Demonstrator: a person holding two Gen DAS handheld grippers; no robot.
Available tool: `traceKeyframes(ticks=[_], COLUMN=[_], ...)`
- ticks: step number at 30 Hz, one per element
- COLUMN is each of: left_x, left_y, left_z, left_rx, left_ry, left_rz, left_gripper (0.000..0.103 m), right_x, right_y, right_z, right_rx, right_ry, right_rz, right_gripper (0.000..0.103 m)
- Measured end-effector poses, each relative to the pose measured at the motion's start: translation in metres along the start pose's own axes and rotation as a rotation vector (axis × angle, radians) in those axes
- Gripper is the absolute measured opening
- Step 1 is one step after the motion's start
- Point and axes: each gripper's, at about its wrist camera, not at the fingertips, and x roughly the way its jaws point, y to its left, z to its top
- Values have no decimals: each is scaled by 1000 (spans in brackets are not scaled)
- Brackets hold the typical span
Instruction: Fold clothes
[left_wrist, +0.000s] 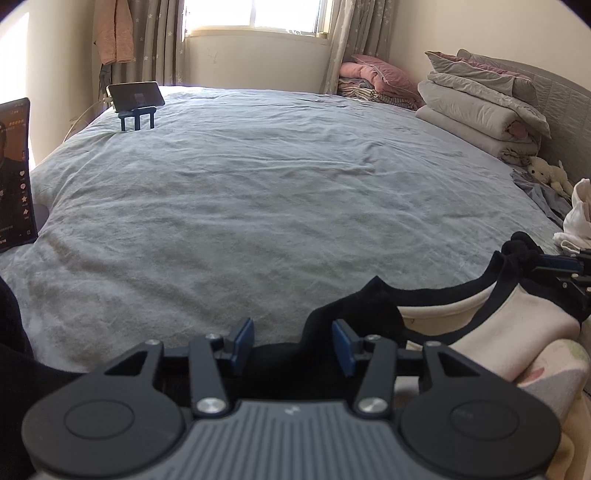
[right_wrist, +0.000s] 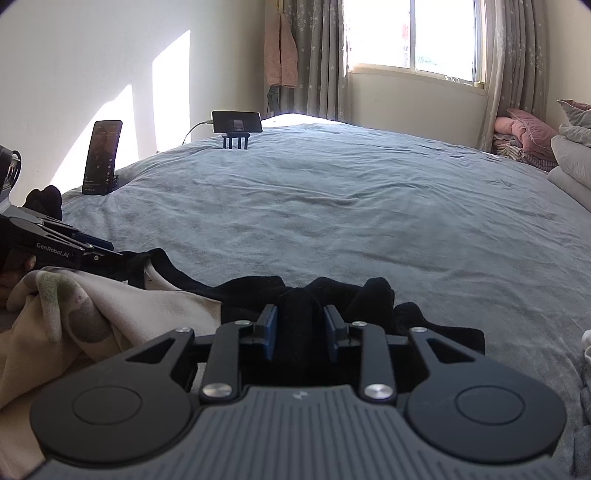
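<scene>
Between the blue pads of the right claw (right_wrist: 300, 334) a bunched ridge of black fabric stands up, so this claw is closed on the garment (right_wrist: 369, 295), a black piece with a cream inner side, and grips it near its edge. To the left of that claw the cream side of the garment sags in loose folds, and the left claw shows there at the frame edge. In its own view the left claw (left_wrist: 293, 341) stands with its pads well apart; black cloth rises between them and against the right-hand pad, but the pads do not press it from both sides, so I judge this claw open and not gripping, the cloth merely lying in the gap. Right of the left claw the garment's black rim runs up to the other claw, with the cream lining (left_wrist: 517, 314) hanging below it. Beyond both claws the bed (left_wrist: 258, 203) stretches out under a grey, wrinkled cover with nothing spread on it. Farther ahead and to the left a phone on a small stand (left_wrist: 136, 99) and a second, upright phone (right_wrist: 102, 157) sit near the bed's edge; far ahead to the right lie stacked folded quilts (left_wrist: 476, 103) and a soft toy (left_wrist: 548, 173). As I judge it, the folding has barely begun: the garment is crumpled at the near edge, not laid flat, no crease is made, and spreading and every fold remain.
</scene>
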Motion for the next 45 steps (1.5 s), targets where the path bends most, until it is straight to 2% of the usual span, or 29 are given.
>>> traceKeyframes(ticks=[2,4,6,7,11,18,21,27,32,36,43,45], left_x=[0,0,0,-1,-7,-35,-33,-12,13,37,85,101], left_y=[-4,-7,-10,-12,-18,-9,-14,-24,-19,-15,-3,2], left_z=[-1,-1,-2,-2,-1,20,36,77,111,128,142,139], left_rx=[15,31,26,19,4,-117,-95,34,65,98,142,138], left_ry=[6,12,13,9,-31,-218,-266,-327,-346,-345,-312,-271], left_rz=[7,13,11,14,48,110,164,296,357,389,421,417], left_gripper=[46,34,9,5,4,4,4,4,4,4,4,4], right_x=[-1,-3,-5,-6,-10,-14,-2,33,66,99,161,176], right_y=[2,4,6,7,11,17,21,23,8,-6,-26,-25], right_z=[0,1,3,3,6,12,23,55,90,109,109,104], right_rx=[-15,-30,-44,-52,-81,-113,-123,-187,-165,-135,-83,-93], right_ry=[-12,-32,-52,-62,-101,-174,-190,-243,-275,-268,-190,-158], right_rz=[-5,-22,-39,-47,-82,-153,-208,-327,-382,-413,-444,-449], right_gripper=[33,32,21,14,10,7,6,6,6,5,5,5])
